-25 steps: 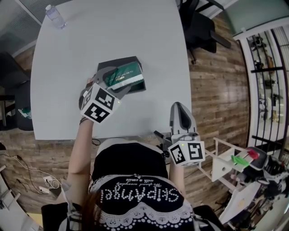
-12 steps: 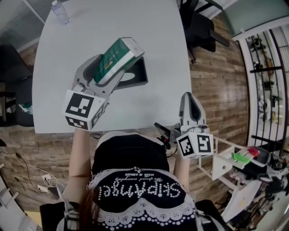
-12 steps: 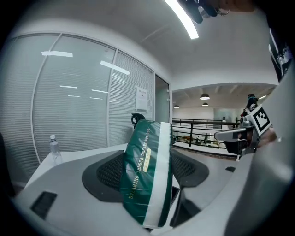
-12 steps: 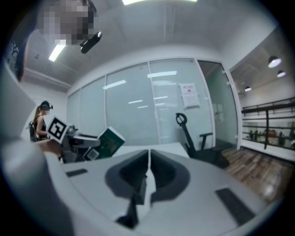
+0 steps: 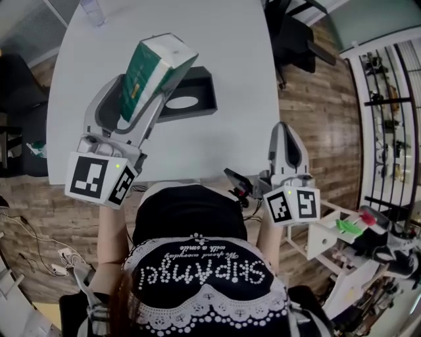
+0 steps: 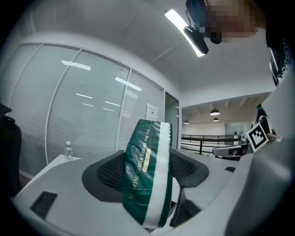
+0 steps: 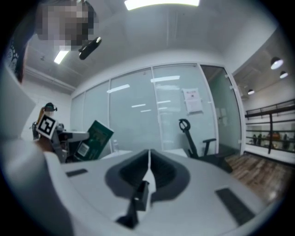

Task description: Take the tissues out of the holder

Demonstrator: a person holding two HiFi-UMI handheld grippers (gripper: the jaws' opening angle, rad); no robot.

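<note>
Table (image 5: 223, 46): tissue pack (image 5: 148, 74) held clear above holder (image 5: 201, 83).

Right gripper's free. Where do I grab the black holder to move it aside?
Take the holder by its right wall, coming down from above with the right gripper, one finger inside, one outside. It seems to lie open side up with thin upright walls; its full width looks too broad.

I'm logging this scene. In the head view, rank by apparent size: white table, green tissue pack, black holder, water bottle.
1. white table
2 and 3. green tissue pack and black holder, unranked: the pack is held nearer the camera and hides part of the holder
4. water bottle, partly cut off at the top edge
</note>
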